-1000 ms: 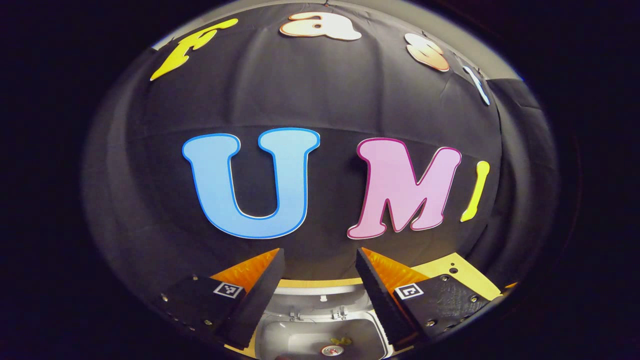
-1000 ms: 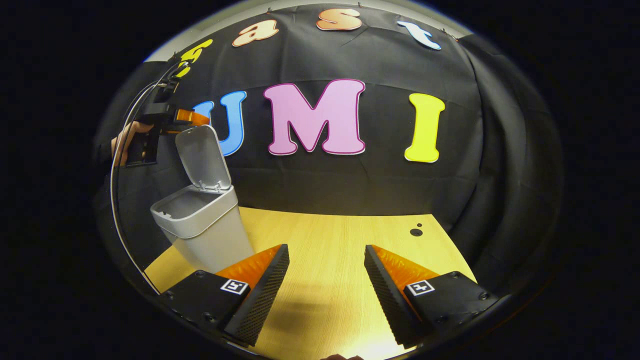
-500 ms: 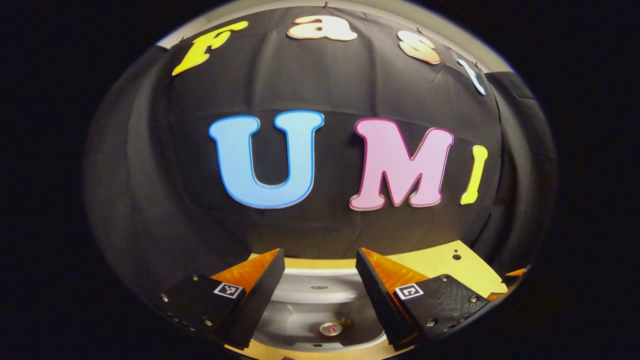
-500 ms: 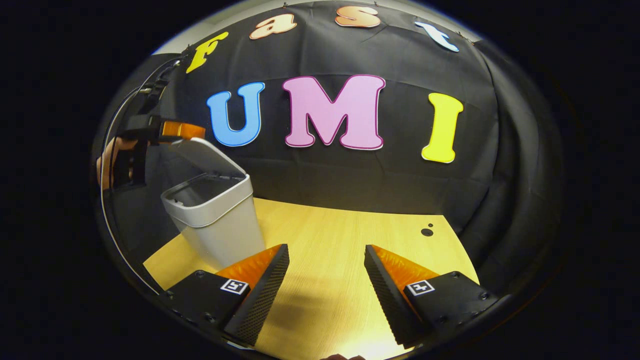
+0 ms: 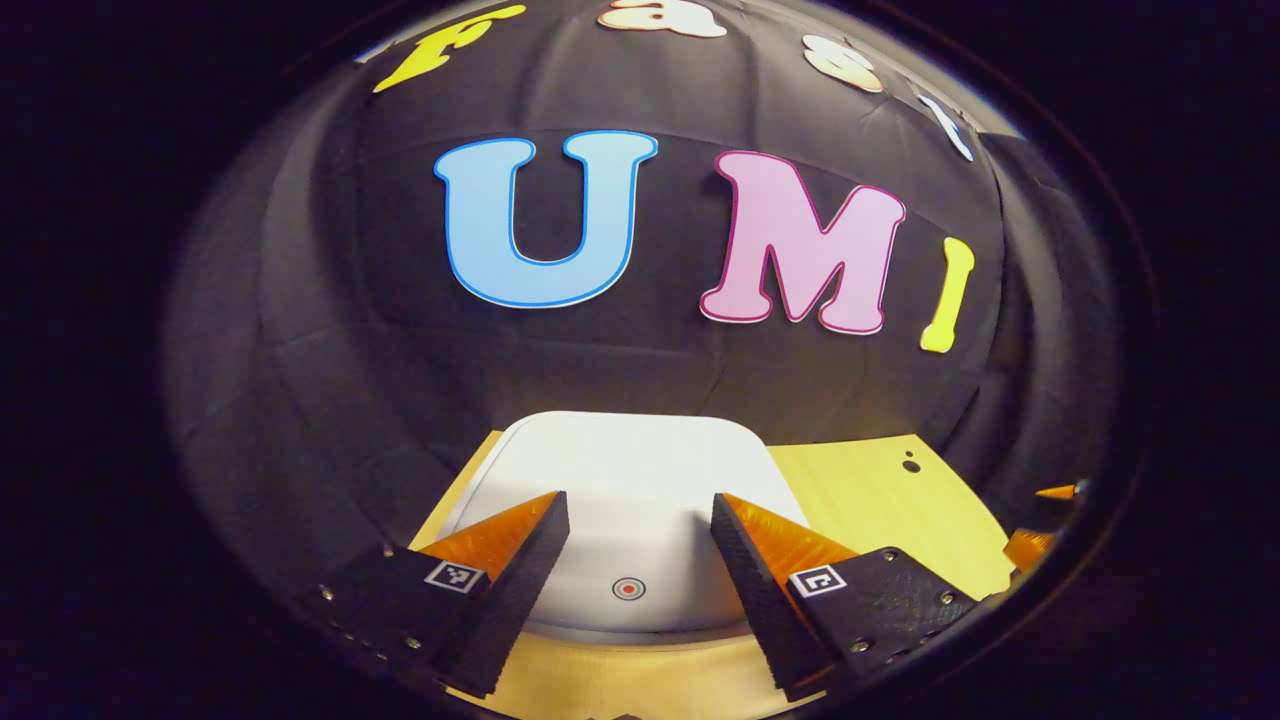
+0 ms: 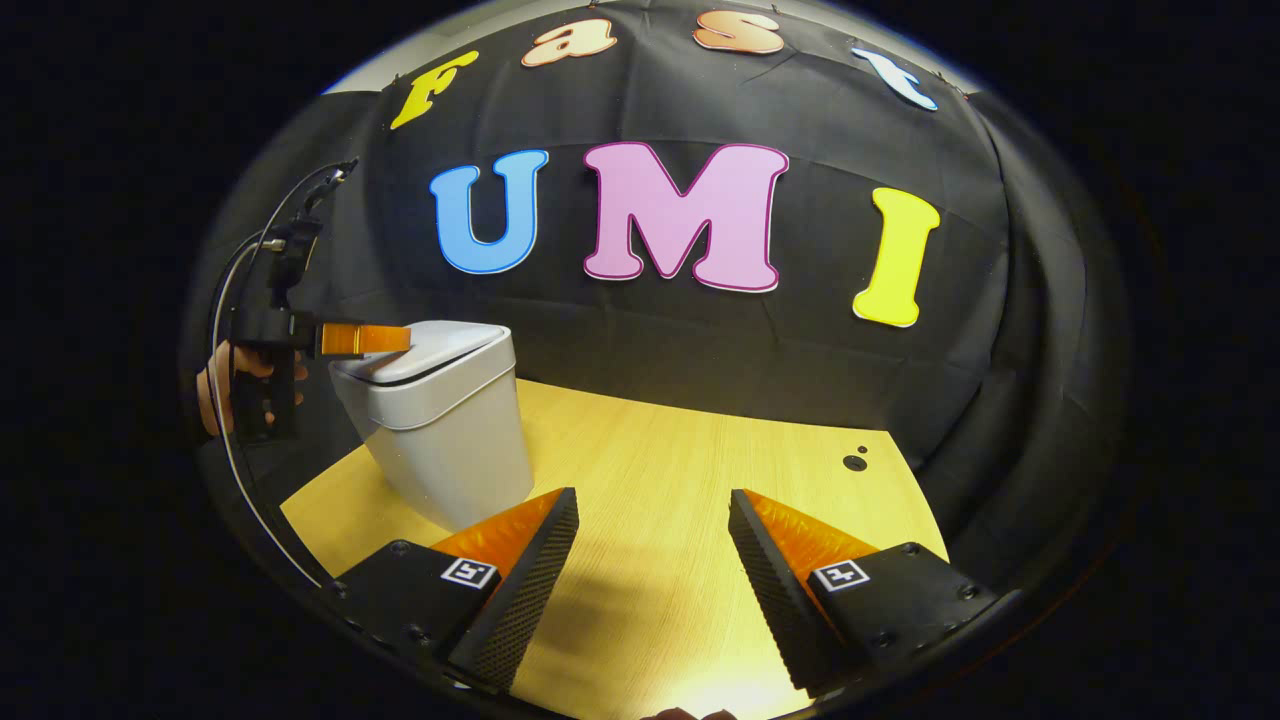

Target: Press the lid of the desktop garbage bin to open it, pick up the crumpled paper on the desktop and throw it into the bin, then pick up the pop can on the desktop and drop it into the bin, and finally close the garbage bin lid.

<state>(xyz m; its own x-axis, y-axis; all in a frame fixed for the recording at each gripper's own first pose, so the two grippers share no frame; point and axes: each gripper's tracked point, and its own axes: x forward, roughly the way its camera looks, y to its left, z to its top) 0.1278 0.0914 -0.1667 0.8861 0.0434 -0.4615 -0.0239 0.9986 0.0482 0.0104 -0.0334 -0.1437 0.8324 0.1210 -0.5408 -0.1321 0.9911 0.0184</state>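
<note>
You are holding the left tool (image 5: 638,525) just above the white lid (image 5: 630,470) of the garbage bin (image 6: 440,420), with its fingers spread apart and gripping nothing. In the right gripper view the lid is lying almost flat on the bin, but a thin dark gap is showing under its front edge, so it may not be clicking shut yet. If you are pushing too softly, or off to one side of the small red dot (image 5: 627,589) on the lid, the lid could be popping back up. If you are pushing too hard near the front, the light bin could be tipping or sliding on the tabletop (image 6: 690,520). Your hand (image 6: 225,385) is holding that left tool beside the bin, so try pressing straight down. The right tool (image 6: 653,545) is hanging over the bare tabletop, well apart from the bin, with its fingers wide apart and nothing between them. The lid is hiding the inside of the bin, so you cannot tell what is lying in it. No crumpled paper or pop can is lying on the tabletop parts you are seeing.
</note>
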